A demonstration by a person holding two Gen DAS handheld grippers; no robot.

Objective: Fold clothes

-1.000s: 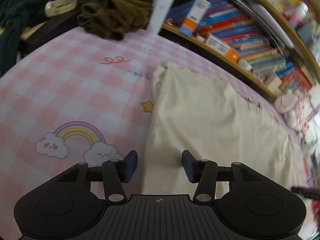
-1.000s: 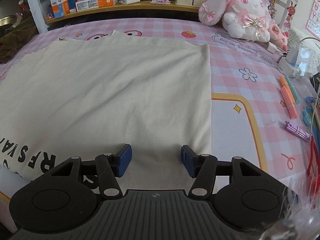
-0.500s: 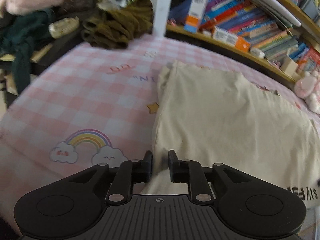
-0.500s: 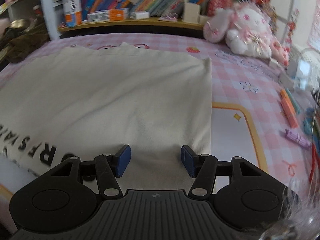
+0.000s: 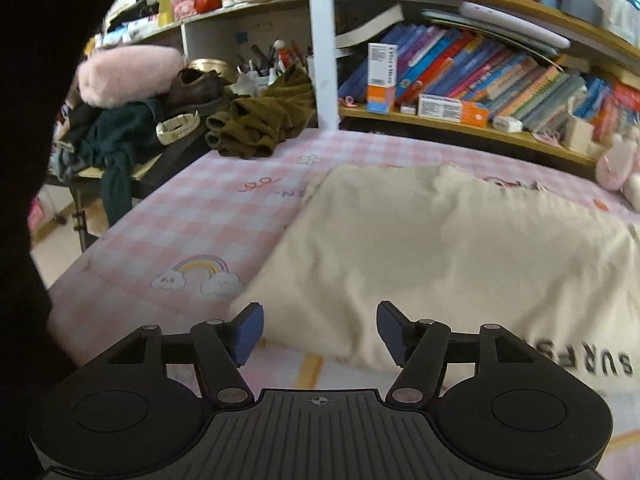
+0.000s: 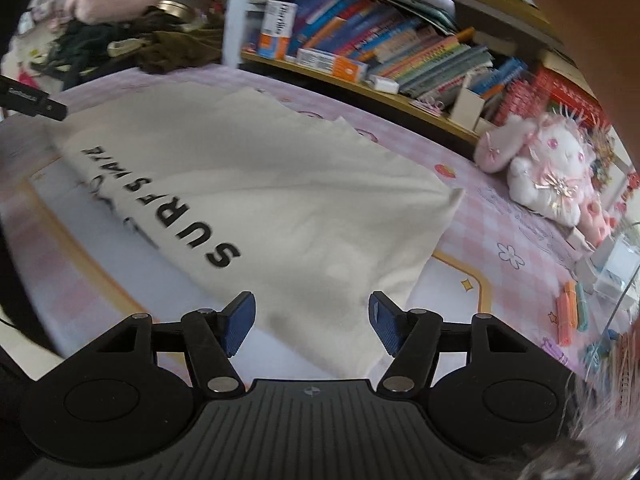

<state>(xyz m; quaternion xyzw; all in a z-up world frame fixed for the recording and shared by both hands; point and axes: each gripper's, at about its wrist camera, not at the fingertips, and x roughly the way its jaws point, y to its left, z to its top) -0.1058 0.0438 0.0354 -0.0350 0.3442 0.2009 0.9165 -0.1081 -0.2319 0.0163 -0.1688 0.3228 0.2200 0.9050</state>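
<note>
Both grippers have pulled back from the cream shirt (image 5: 440, 248); left gripper (image 5: 319, 334) and right gripper (image 6: 311, 323) opening, empty

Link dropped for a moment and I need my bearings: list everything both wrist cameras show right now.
garment: one, cream with black lettering, flat mid-bed
bedsheet: one, pink check, under the garment
olive cloth: one bundle, far bed edge
pink fluffy item: one, on the clothes heap left of the bed
books: many, multicoloured, shelf behind the bed
plush rabbit: one, white and pink, right on the bed
markers: several, orange and green, far right
left gripper: black, blue pads, jaws opening, nothing pinched
right gripper: same, jaws opening over the garment's corner
</note>
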